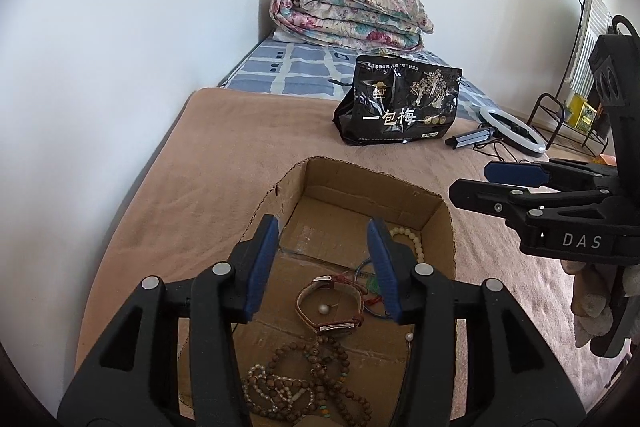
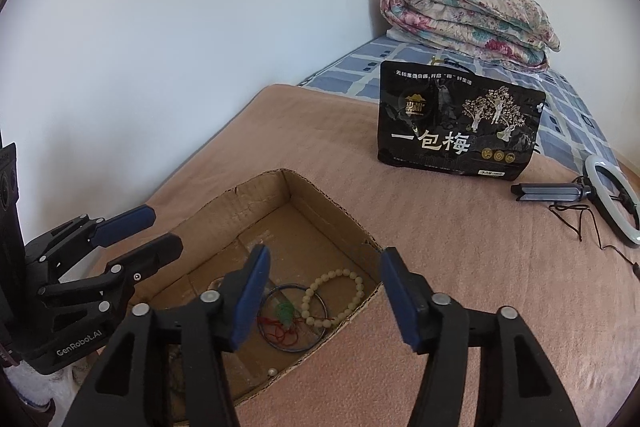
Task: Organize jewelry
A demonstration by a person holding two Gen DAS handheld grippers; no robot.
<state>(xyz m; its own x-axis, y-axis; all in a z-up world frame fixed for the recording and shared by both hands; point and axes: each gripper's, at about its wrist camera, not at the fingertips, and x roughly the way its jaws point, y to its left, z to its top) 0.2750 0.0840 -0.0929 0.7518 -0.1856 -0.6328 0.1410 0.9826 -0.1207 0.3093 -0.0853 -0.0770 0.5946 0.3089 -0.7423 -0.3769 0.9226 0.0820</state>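
Observation:
An open cardboard box point(image 1: 440, 227) lies on a tan blanket and holds the jewelry. In the left wrist view I see a brown leather watch point(image 1: 330, 305), dark wooden bead strands point(image 1: 320, 383), a pearl strand point(image 1: 264, 391) and a loose pearl point(image 1: 323, 310). The right wrist view shows a cream bead bracelet point(image 2: 332, 297), a blue bangle point(image 2: 294, 319) and a green pendant on red cord point(image 2: 285, 315). My left gripper point(image 1: 326, 267) is open and empty above the box. My right gripper point(image 2: 324, 295) is open and empty over the box's right wall point(image 2: 340, 219).
A black snack bag point(image 2: 460, 123) stands on the blanket point(image 2: 460, 267) beyond the box. A ring light with a small tripod point(image 2: 612, 199) and its cable lie to the right. A folded floral quilt point(image 2: 468, 19) sits on a blue checked sheet by the wall.

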